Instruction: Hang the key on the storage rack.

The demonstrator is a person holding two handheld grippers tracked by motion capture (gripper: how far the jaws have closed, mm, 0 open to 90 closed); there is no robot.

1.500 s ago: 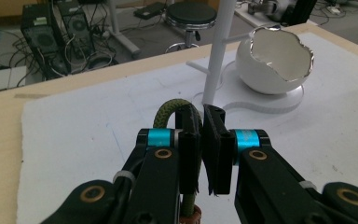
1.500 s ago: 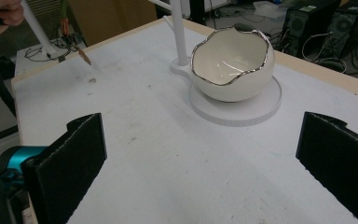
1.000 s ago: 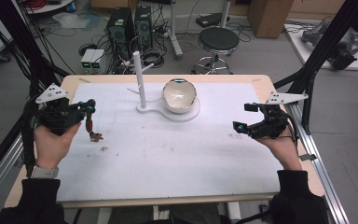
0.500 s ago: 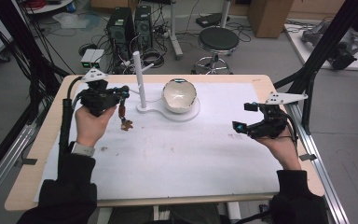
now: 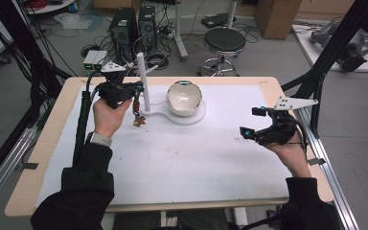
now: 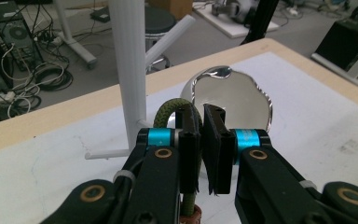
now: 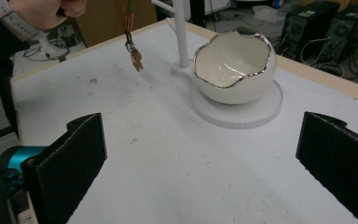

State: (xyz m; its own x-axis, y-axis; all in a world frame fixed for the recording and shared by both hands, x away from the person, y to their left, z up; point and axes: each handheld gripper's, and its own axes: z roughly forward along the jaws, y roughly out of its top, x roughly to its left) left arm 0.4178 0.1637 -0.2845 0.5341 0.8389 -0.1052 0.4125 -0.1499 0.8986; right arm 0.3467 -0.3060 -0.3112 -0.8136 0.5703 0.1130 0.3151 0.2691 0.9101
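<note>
Left gripper [image 5: 133, 91] fingers pinching green cord [image 6: 167, 112] beside white stand [image 5: 143, 81]; right gripper [image 5: 251, 125] fingers spread near table edge [image 5: 292, 120].

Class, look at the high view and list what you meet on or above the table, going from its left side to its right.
Left gripper holding a green cord with a small charm → white stand post → egg-shaped bowl on the stand's round base → right gripper.

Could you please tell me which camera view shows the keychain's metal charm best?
The right gripper view: the charm hangs free below the cord, clear of the table. The high view shows it small beside the white stand. In the left gripper view the jaws hide it.
</note>
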